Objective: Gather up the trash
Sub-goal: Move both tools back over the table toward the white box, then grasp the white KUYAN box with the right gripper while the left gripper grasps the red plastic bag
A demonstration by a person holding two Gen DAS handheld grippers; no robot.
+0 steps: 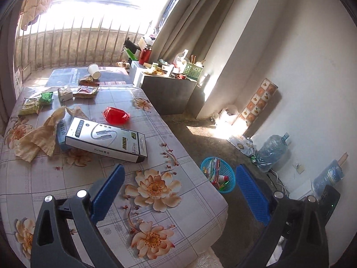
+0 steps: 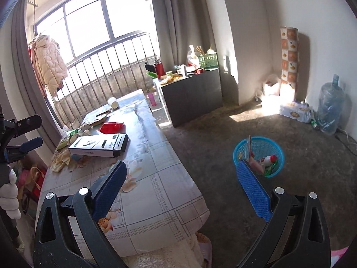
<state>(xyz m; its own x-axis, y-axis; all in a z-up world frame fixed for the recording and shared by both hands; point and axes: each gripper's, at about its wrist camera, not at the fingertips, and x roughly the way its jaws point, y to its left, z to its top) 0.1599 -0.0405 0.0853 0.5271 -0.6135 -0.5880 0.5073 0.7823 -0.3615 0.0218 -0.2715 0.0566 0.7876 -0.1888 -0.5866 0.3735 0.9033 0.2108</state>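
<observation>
On the floral tablecloth table (image 1: 183, 201) lie a white and black carton (image 1: 104, 139), a red wrapper (image 1: 116, 115), crumpled tan paper (image 1: 38, 138), green and gold snack packets (image 1: 38, 101) and a tipped paper cup (image 1: 94, 71). A blue trash basket (image 1: 217, 174) with litter in it stands on the floor right of the table. My left gripper (image 1: 180, 174) is open and empty above the table's near right corner. My right gripper (image 2: 180, 172) is open and empty over the table edge; the carton (image 2: 99, 146) and the basket (image 2: 258, 155) lie ahead. The left gripper also shows at the left edge (image 2: 24, 134).
A dark cabinet (image 1: 169, 93) crowded with a red flask, a green basket and clutter stands past the table. A water jug (image 1: 273, 150), bags and a patterned roll (image 1: 258, 102) line the right wall. A railing and window lie behind. Concrete floor (image 2: 223, 129) surrounds the basket.
</observation>
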